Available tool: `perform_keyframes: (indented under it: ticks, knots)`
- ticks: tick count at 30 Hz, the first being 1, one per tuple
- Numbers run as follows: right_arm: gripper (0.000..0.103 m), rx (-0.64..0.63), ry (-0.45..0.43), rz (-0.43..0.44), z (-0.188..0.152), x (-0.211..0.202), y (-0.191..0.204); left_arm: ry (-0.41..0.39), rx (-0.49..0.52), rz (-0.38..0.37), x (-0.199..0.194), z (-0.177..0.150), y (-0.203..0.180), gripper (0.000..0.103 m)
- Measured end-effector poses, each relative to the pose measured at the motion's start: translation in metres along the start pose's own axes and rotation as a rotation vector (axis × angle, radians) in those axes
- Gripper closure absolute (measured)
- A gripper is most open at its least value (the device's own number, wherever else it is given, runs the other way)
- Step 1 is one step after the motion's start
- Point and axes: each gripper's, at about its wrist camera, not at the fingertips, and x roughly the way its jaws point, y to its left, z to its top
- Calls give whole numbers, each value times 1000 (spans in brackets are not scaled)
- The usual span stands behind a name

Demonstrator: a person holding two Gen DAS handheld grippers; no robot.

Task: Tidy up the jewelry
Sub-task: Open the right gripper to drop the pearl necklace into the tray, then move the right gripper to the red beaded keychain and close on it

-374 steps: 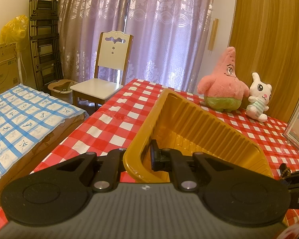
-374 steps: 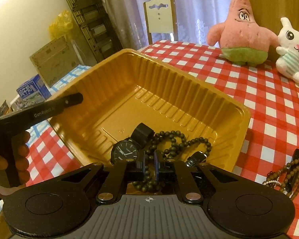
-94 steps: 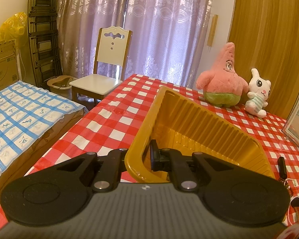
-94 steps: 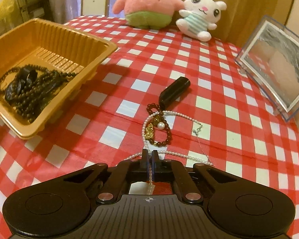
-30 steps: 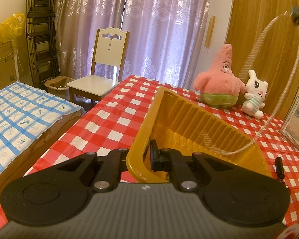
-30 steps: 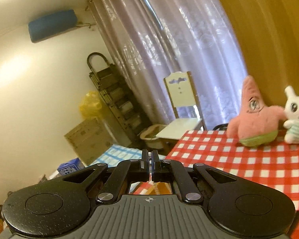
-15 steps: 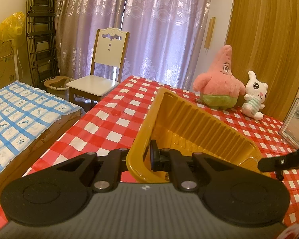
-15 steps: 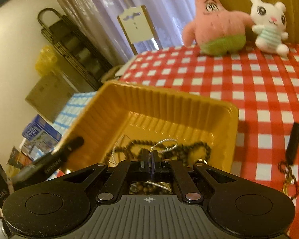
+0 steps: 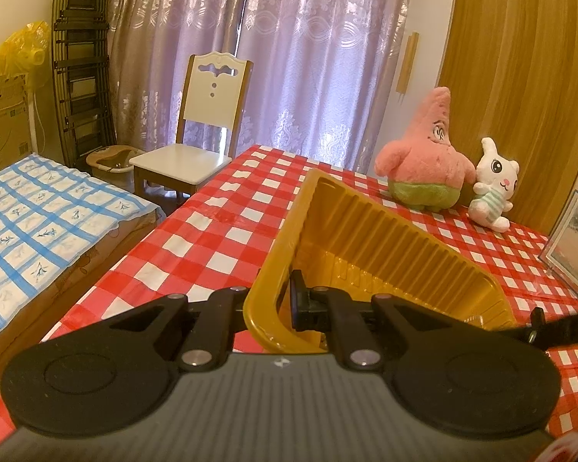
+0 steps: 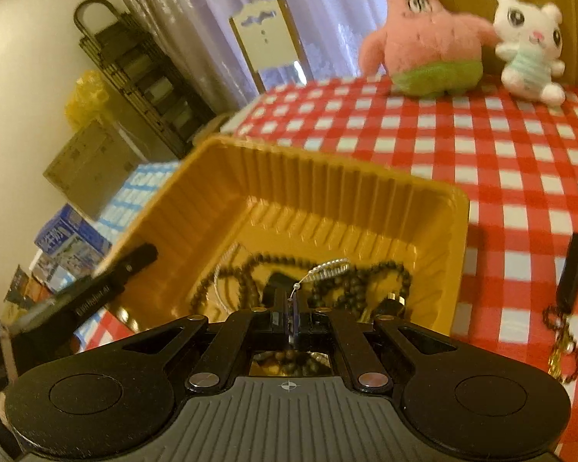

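Note:
A yellow ribbed plastic tray [image 10: 327,177] sits on the red checked tablecloth. My left gripper [image 9: 270,304] is shut on the tray's near rim [image 9: 266,269]. My right gripper [image 10: 291,308] is low over the tray's near side, shut on a white pearl necklace [image 10: 329,267] that trails into the tray. Dark bead strands [image 10: 370,273] and a watch lie inside the tray. A beaded bracelet with a gold charm [image 10: 560,350] lies on the cloth to the tray's right.
A black stick-shaped object [image 10: 572,269] lies beside the bracelet. A pink starfish plush [image 9: 424,165] and a white bunny plush [image 9: 493,184] stand at the table's far side. A picture frame [image 9: 570,242] stands at the right. A chair [image 9: 196,146] is behind the table.
My right gripper came from high in the air down over the tray with the pearl necklace, which now drapes into the tray. My left gripper kept its hold on the tray rim.

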Motion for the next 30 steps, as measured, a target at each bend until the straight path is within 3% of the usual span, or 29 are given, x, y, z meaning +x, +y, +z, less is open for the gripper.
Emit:
perform_keyframes:
  ticks: [2, 4, 6, 12, 18, 24, 30]
  knots:
    - [92, 6, 19, -22, -7, 3, -3, 0, 1, -1, 0, 0, 0, 94]
    - [56, 8, 18, -43, -15, 1, -5, 0, 2, 0, 0, 0, 0, 94]
    - [51, 8, 2, -53, -22, -5, -8, 1, 0, 0, 0, 0, 0, 94]
    - [51, 27, -55, -88, -42, -33, -24, 2, -2, 0, 0, -1, 0, 94]
    - [51, 73, -164, -184, -57, -70, -56, 2, -2, 1, 0, 0, 0, 94]
    - [52, 122, -154, -345, -63, -78, -97, 3, 1, 2, 1, -2, 1, 94]
    - [76, 102, -140, -409, -65, -71, -119, 7, -1, 3, 2, -3, 2, 94]
